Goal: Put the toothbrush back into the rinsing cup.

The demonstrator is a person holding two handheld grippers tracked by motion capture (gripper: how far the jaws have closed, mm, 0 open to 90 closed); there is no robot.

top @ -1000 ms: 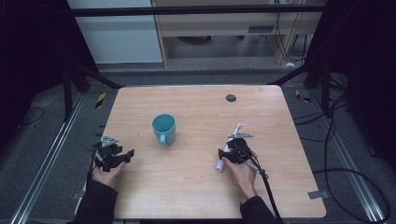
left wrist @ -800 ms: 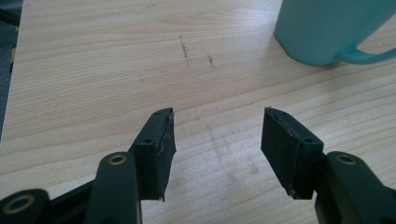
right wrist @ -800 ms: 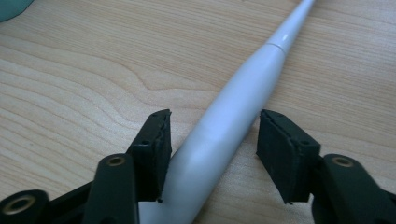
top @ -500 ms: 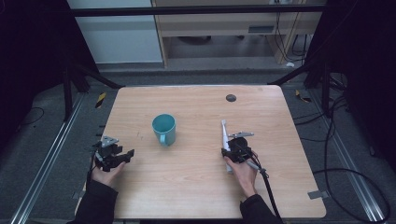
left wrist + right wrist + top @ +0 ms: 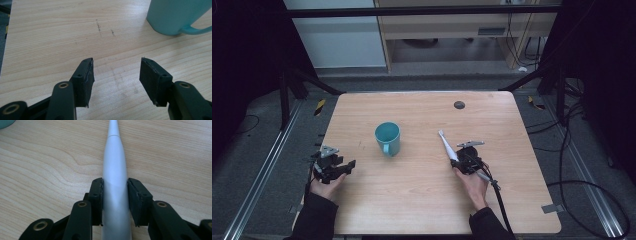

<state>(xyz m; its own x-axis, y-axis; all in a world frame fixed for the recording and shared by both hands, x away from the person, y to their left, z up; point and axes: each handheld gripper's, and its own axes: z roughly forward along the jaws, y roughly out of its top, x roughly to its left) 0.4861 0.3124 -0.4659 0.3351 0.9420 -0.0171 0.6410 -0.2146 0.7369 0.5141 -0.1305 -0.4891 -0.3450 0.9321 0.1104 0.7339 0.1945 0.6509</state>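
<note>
White and tapering, the electric toothbrush (image 5: 114, 182) sits between the two black jaws of the right gripper (image 5: 115, 200), which have just been closing and now press its thick handle from both sides, the slim neck running straight away from the camera over the wooden table (image 5: 50, 160). From the high view the toothbrush (image 5: 447, 146) lies on the right half of the table (image 5: 412, 200), its head pointing away from the person and slightly toward the teal mug (image 5: 388, 138), which stands near the middle, well apart from it. The right gripper (image 5: 460, 162) holds the near end of the handle, the hand behind it. The left gripper (image 5: 346, 165) rests at the table's left edge (low, close to the wood), and its own view shows the left gripper (image 5: 116, 72) with jaws spread wide and bare wood between them; the mug (image 5: 175, 15) stands farther off, handle turned to the right in that view.
</note>
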